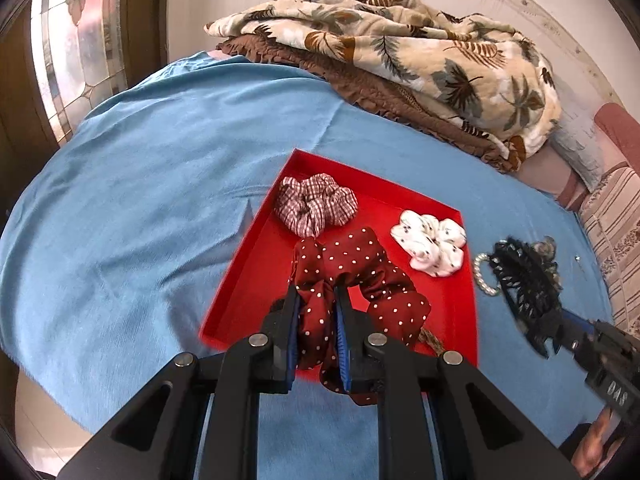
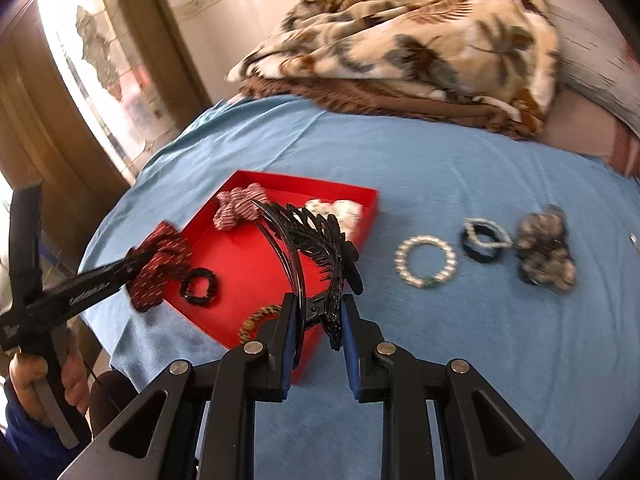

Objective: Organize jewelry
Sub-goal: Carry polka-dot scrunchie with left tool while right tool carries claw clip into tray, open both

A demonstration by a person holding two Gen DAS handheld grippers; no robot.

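Observation:
My left gripper (image 1: 316, 300) is shut on a dark red polka-dot scrunchie (image 1: 360, 276) over the near part of the red tray (image 1: 244, 280). In the tray lie a checked scrunchie (image 1: 316, 204) and a white dotted scrunchie (image 1: 432, 240). My right gripper (image 2: 318, 304) is shut on a black banana hair clip (image 2: 312, 236), held above the tray's (image 2: 240, 264) near right corner. The right wrist view also shows a black hair tie (image 2: 199, 285) and a braided brown tie (image 2: 256, 320) in the tray. A pearl bracelet (image 2: 425, 256), a black-and-pearl tie (image 2: 486, 238) and a grey scrunchie (image 2: 546, 254) lie on the blue cloth.
The blue cloth (image 1: 152, 184) covers a bed. A folded leaf-print blanket (image 1: 400, 52) on a brown quilt lies at the back against the wall. A striped pillow (image 1: 616, 216) is at the right. A window (image 1: 76, 40) is at the left.

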